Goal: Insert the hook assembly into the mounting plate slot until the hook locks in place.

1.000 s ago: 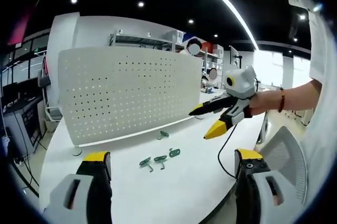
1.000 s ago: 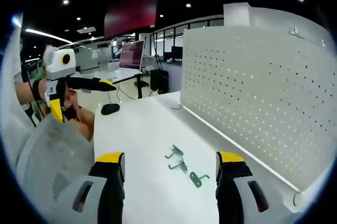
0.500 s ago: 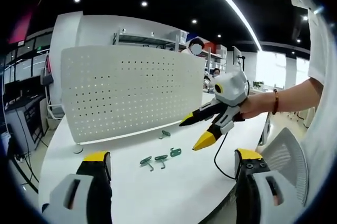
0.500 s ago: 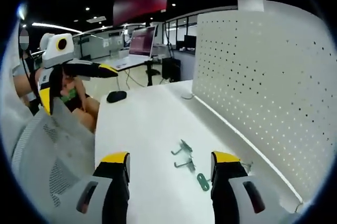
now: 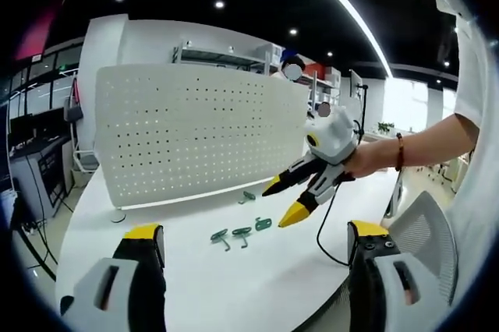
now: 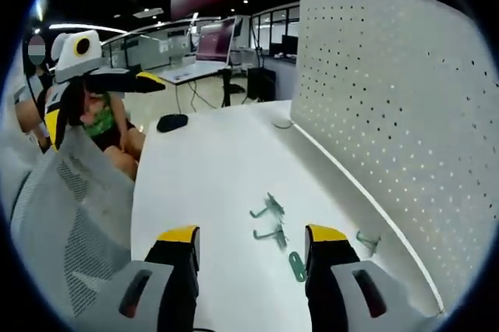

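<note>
Left gripper point(image 5: 253, 242), left gripper view: the two yellow-tipped jaws stand wide apart with nothing between them. Right gripper point(image 6: 249, 238), right gripper view: jaws likewise spread and empty, raised above the white table point(image 6: 203, 184).

Four green hook parts lie on the table. In the left gripper view, three sit in a loose row, namely two bent hooks point(image 5: 220, 235) point(image 5: 241, 233) and one flat slotted piece point(image 5: 262, 224), while a fourth hook point(image 5: 248, 196) lies apart at the foot of the pegboard point(image 5: 195, 133). In the right gripper view the same four appear: two bent hooks point(image 6: 267, 206) point(image 6: 271, 234) between the jaws, the flat piece point(image 6: 297, 265) just beside the right jaw, and the fourth hook point(image 6: 366, 240) close to the pegboard base.

One white perforated pegboard stands upright along the table's far edge; no hook is seated in it.

The left gripper view shows the right gripper held in a hand point(image 5: 360, 162), its open tips just above the three hooks. The right gripper view shows the left gripper at far left, well away from the hooks, plus a mesh chair back point(image 6: 70, 223), a black computer mouse point(image 6: 171, 122) and a round pegboard foot point(image 6: 281, 123).
</note>
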A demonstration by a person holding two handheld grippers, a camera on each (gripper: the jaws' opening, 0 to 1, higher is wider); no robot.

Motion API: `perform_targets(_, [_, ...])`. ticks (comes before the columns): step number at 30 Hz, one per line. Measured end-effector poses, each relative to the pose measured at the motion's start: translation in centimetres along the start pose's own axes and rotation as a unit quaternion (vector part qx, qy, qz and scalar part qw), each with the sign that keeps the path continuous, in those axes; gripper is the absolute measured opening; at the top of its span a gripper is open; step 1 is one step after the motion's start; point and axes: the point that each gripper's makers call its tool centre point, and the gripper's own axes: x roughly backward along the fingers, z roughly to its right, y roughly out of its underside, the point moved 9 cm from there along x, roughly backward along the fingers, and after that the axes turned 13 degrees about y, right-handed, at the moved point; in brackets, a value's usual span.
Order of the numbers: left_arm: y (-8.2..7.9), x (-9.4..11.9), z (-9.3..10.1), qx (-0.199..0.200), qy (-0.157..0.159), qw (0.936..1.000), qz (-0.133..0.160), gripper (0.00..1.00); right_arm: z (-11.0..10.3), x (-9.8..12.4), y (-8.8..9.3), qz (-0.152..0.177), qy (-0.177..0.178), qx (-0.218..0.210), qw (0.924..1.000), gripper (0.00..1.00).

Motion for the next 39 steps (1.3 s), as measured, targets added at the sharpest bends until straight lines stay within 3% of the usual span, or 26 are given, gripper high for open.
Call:
perform_targets(11, [0.1, 0.2, -0.1, 0.006, -0.002, 0.9999, 0.010, 1.00, 0.1, -1.8, 0.2, -0.035, -0.009, 0.035, 0.9987, 0.47])
perform_targets(39, [-0.1, 1.4, 0.1, 0.004, -0.015, 0.9999, 0.006, 1.00, 0.7, -5.7, 1.3, -0.104, -0.043, 0.109, 0.9876, 0.42])
